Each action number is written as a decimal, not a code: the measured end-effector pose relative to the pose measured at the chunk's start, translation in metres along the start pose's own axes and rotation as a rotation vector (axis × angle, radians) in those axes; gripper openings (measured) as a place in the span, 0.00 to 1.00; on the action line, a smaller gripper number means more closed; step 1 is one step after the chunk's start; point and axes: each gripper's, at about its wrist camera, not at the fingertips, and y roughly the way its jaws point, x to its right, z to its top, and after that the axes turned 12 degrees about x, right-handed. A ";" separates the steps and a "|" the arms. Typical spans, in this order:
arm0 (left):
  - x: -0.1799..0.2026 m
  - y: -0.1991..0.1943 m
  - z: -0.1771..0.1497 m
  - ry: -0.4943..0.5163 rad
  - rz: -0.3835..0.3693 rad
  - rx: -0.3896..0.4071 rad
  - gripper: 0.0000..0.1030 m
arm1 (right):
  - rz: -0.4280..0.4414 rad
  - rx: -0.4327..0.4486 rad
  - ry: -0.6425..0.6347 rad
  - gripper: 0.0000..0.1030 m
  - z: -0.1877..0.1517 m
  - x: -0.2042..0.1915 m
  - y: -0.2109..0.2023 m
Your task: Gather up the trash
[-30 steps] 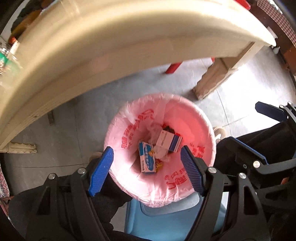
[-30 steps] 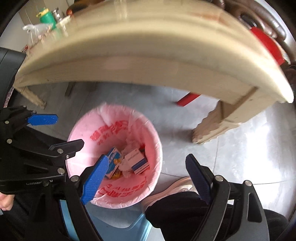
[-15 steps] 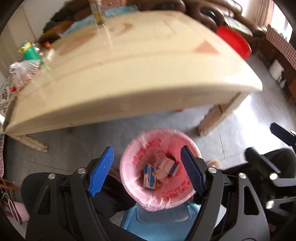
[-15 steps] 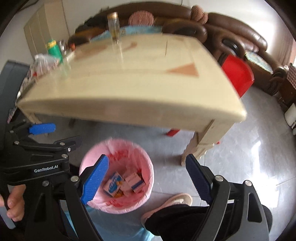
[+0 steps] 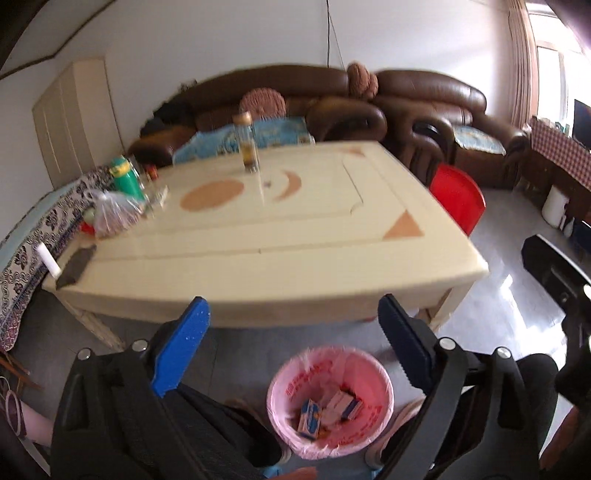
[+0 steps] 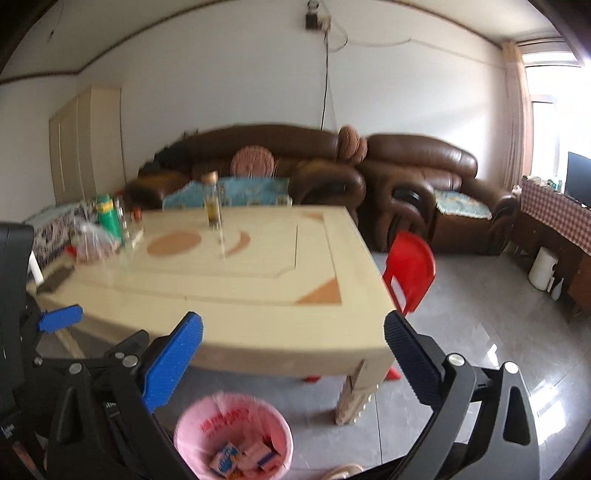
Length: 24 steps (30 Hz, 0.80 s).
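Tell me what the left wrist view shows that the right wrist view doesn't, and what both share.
Only the left wrist view: the right gripper's black body at the right edge, no fingers visible.

Only the right wrist view: the wall socket high above the sofa, and a blue fingertip of the left gripper.

Both: the cream table, the glass jar standing on it, the red chair, the brown sofa, and the pink-lined bin holding small boxes. Each camera's own gripper is open and empty, the right gripper included.

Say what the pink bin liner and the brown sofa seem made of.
Pink bin liner: thin plastic film, by its crinkled, translucent rim with red print. Brown sofa: leather or imitation leather, by its smooth, glossy, puffy cushions; which one cannot be told.
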 end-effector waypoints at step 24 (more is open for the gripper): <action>-0.015 -0.068 0.034 -0.084 0.049 0.154 0.94 | -0.118 0.139 -0.009 0.93 0.037 -0.014 -0.060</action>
